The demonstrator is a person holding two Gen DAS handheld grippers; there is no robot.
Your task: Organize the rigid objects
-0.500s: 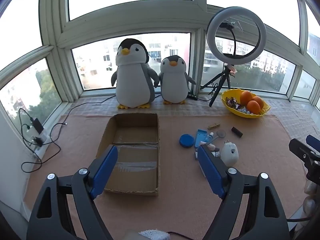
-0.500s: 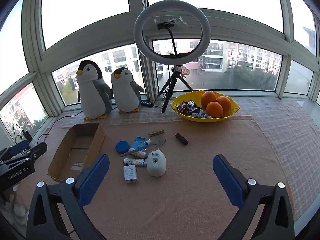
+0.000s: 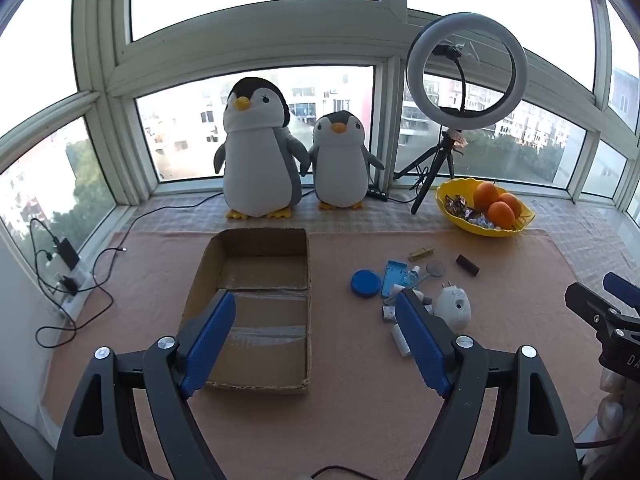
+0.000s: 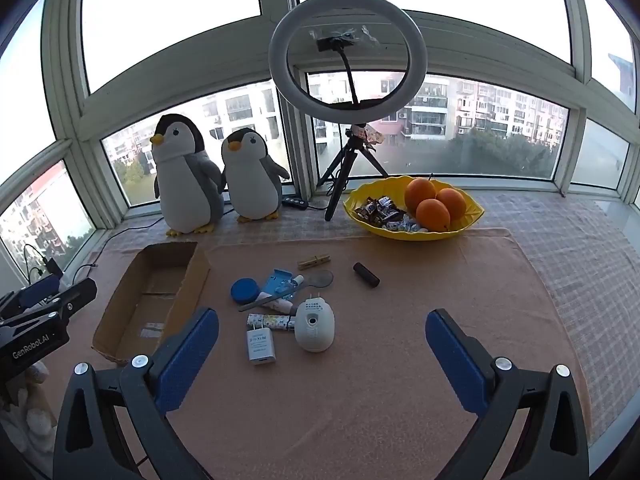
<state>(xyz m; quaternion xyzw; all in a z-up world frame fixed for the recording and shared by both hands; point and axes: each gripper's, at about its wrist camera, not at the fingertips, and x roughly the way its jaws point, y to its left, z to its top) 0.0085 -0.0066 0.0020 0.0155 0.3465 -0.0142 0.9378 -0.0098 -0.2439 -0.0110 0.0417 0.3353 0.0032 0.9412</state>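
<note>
On the table (image 4: 360, 380), just right of the empty cardboard box (image 4: 160, 280), lie small hard objects; the white plug-in device (image 4: 315, 326) looks light, smooth, best gripped across its sides. Both grippers' fingers (image 4: 188, 356) stand wide, empty.

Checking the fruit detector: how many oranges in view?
3, all in the yellow bowl by the window: back left, back right, front. Another could hide behind them.

Left hand-held gripper (image 3: 316, 344) and right hand-held gripper (image 4: 322, 360) gape wide, tilted downward.
</note>
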